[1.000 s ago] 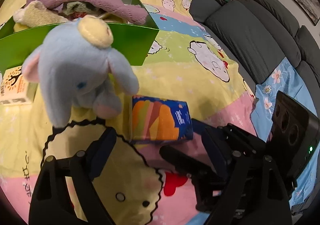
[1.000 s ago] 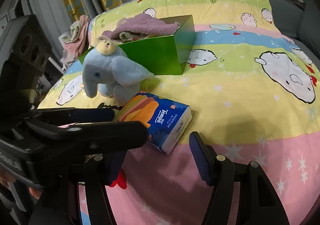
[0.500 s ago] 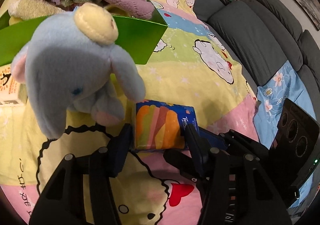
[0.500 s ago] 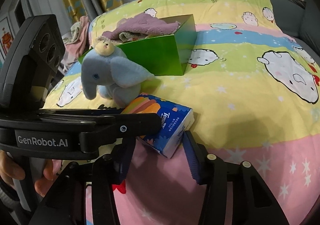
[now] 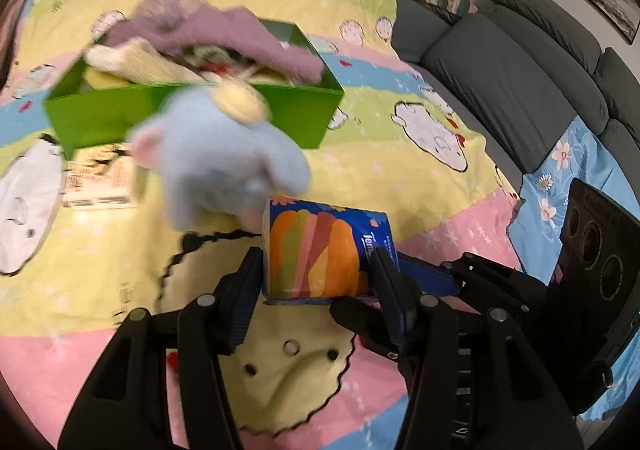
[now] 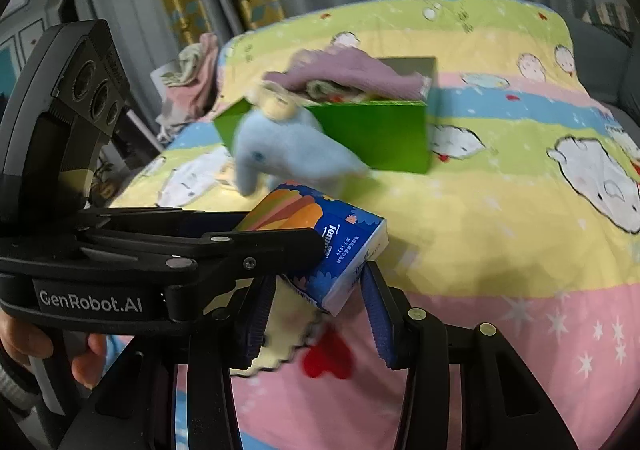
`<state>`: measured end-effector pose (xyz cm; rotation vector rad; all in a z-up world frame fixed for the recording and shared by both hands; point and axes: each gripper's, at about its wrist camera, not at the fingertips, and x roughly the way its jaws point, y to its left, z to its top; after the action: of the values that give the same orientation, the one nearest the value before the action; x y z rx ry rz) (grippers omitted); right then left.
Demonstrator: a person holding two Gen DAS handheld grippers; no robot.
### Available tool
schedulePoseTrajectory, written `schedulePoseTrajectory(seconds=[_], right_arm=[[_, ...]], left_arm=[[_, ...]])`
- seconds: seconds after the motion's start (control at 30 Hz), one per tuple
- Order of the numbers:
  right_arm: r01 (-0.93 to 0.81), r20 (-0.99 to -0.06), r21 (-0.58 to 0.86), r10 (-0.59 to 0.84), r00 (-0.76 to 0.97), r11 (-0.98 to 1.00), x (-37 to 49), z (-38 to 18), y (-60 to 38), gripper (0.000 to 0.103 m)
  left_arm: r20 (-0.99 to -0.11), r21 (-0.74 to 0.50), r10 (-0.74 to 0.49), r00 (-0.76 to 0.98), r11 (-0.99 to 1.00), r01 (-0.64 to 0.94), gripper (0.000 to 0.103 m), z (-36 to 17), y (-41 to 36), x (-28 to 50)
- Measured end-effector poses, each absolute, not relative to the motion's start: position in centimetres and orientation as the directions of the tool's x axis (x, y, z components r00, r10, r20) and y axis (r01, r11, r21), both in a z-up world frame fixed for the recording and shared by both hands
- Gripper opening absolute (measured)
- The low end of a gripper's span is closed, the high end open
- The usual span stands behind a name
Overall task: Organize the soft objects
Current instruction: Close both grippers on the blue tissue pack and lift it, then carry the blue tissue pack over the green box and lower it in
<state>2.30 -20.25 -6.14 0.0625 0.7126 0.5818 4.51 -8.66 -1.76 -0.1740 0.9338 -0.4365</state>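
Both grippers are on the tissue pack (image 5: 320, 254) at once. The left gripper (image 5: 316, 278) has its jaws closed on the pack's two sides, and the right gripper (image 6: 316, 290) comes in from the other end with its jaws straddling the lower corner, pads touching or nearly so, so it looks like it's gripping too. The pack seems tipped up off the bed (image 5: 400, 177) at one end, probably so it can be carried over to the green box (image 5: 192, 117) behind it. A soft pack like that squishes, so two grips likely keep it from sagging.

The blue elephant (image 5: 224, 161) sits right against the pack's far edge, between it and the box. It's blurry. The box already holds a purple cloth (image 5: 224, 33) and some cream knit stuff, so that's clearly the drop spot.

Readable text: "Tempo" on the pack's blue side, plus small print too tiny to read. "GenRobot.AI" is printed on the left gripper's body in the right wrist view. A small carton (image 5: 100, 185) lies by the box, with unreadable print.
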Motion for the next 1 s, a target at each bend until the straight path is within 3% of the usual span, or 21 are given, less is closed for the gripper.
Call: schedulePoseTrajectory(seconds=[0.5,1.0], right_arm=[[-0.607,-0.555,0.183,0.591,0.586,0.773,-0.1,-1.7,-14.7,0.046],[-0.649,-0.539,0.139,0.607,0.584,0.748,2.2,0.4,-11.2,0.046]], left_arm=[[-0.679,-0.303,-0.359,0.64,0.932,0.201,0.054,2.5,-3.2,0.5],[-0.639,-0.311,-0.34,0.691,0.935,0.172,0.054,4.0,0.7,2.1]])
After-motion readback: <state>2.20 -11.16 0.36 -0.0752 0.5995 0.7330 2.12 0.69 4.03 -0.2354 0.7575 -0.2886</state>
